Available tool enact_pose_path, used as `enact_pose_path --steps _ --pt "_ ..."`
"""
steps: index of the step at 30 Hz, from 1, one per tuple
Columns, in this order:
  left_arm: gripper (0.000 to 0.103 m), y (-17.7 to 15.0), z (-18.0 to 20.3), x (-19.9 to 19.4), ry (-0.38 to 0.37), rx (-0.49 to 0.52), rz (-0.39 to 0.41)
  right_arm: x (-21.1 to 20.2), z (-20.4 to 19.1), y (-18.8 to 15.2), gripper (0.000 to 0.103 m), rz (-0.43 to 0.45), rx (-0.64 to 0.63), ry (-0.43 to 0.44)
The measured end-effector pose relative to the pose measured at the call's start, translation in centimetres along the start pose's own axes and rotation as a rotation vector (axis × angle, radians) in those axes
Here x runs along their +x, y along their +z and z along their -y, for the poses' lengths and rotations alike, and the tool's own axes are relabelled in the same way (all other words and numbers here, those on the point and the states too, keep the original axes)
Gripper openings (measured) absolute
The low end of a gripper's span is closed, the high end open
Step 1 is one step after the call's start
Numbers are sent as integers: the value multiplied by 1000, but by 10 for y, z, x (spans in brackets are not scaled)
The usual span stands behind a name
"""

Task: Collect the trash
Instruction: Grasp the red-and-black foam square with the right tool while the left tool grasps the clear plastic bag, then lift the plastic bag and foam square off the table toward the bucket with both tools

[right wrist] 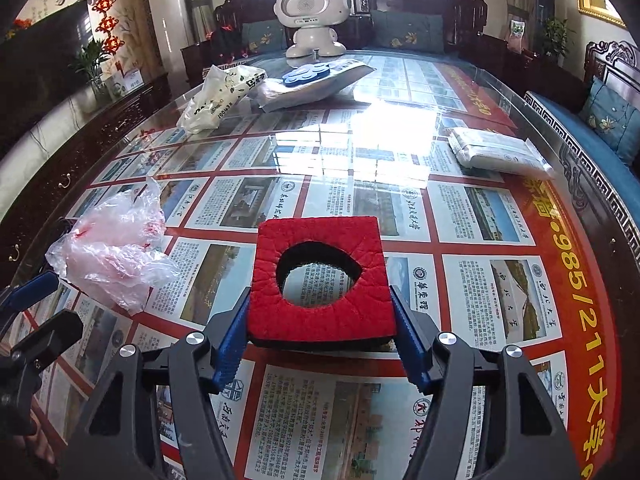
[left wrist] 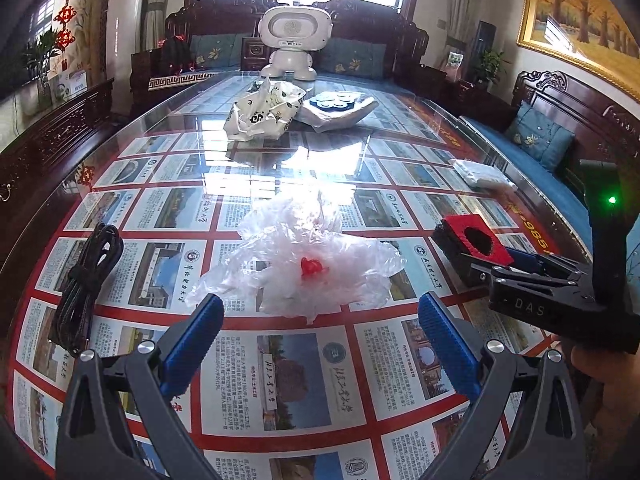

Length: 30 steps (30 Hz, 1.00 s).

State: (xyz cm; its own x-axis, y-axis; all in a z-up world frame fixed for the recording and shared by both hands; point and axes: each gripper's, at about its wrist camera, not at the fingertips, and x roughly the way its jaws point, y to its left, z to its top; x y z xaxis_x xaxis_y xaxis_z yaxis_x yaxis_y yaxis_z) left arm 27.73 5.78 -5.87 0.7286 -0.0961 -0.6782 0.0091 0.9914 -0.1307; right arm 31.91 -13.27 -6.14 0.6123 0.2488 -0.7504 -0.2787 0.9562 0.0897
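A crumpled clear plastic bag (left wrist: 296, 264) with a red spot lies on the glass-topped table (left wrist: 280, 380), just ahead of my left gripper (left wrist: 320, 300). That gripper is open, its blue pads on either side of the bag's near edge and apart from it. My right gripper (right wrist: 320, 298) has its blue pads against both sides of a square red foam pad (right wrist: 320, 320) with a round hole and a black underside. In the left wrist view that red foam pad (left wrist: 452, 226) and the right gripper (left wrist: 500, 260) sit to the right of the bag. The same bag (right wrist: 112, 248) shows at the left in the right wrist view.
A coiled black cable (left wrist: 86, 276) lies at the left. Farther back are a white printed bag (left wrist: 264, 110), a white packet under a blue flower shape (left wrist: 336, 108) and a white robot figure (left wrist: 294, 40). A flat white packet (right wrist: 492, 150) lies at the right edge. Dark wooden benches surround the table.
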Motion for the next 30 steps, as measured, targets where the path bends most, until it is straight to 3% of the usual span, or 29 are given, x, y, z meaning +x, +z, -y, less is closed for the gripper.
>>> enact_pose_path --steps 11,13,15,16,18,21,24,30 --pt "97 28 -6 52 74 -5 -79 -2 6 -1 63 0 34 40" --pt "86 29 -3 59 72 11 -96 -2 7 -1 63 2 38 46" --pt "60 29 -2 66 50 13 -122 -3 9 -1 63 5 41 51" --pt "55 29 -2 69 42 11 -131 -3 9 -1 63 6 41 52" --pt "37 28 -1 72 20 9 -140 -2 9 -1 63 5 43 56" --pt "22 26 -1 71 -10 2 -131 -3 12 -3 63 3 54 68" --pt "11 26 -3 67 -41 -15 -112 -5 12 -3 63 8 49 66" --pt "9 25 -9 58 -69 -38 -83 -6 13 -4 63 12 51 63"
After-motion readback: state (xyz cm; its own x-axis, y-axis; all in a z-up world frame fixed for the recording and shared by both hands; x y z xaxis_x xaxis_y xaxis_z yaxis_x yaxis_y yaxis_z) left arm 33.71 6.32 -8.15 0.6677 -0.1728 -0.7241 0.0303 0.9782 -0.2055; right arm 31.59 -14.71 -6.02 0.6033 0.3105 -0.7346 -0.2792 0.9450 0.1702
